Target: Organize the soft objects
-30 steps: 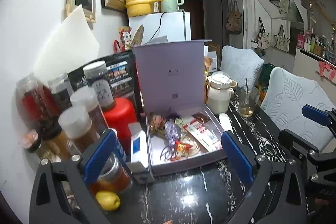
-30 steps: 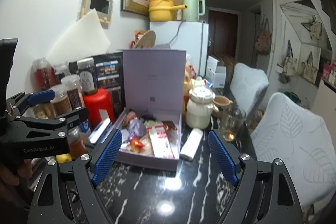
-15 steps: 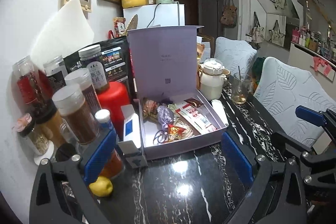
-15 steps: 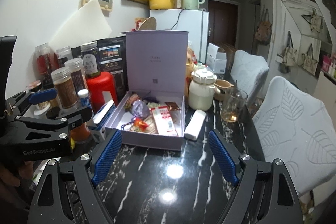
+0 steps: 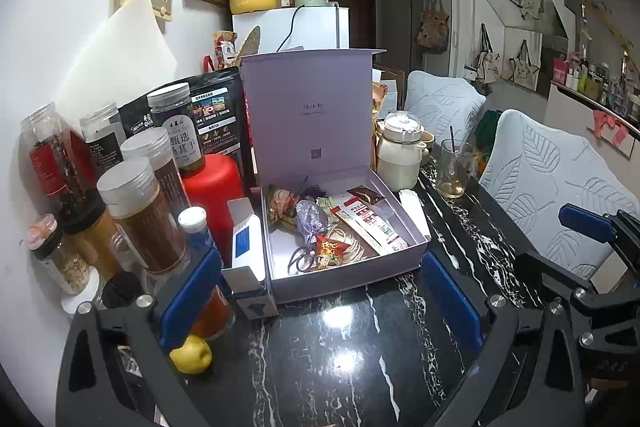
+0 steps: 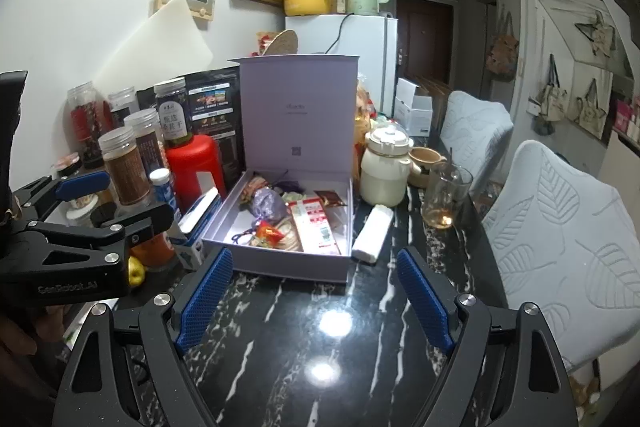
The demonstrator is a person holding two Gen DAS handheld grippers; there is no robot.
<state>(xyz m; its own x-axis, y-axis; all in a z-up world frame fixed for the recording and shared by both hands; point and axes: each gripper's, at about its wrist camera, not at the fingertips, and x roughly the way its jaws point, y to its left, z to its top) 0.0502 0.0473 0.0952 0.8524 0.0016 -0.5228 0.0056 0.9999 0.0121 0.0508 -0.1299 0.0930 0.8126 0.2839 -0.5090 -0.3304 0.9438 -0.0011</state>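
We see a lilac gift box [image 5: 352, 277] on the black marble tabletop [image 5: 340, 359], its lid upright. Inside it lie a purple sachet [image 5: 310, 217], a red-wrapped candy [image 5: 330, 249], a red-and-white packet [image 5: 370, 223] and a coil of cord [image 5: 352, 247]. A white tube [image 6: 372, 233] lies just beside the box's right wall. Spice jars [image 5: 142, 211] crowd the left. Our left claw [image 5: 316, 303] and right claw [image 6: 316, 295] both stand wide apart, holding nothing, short of the box.
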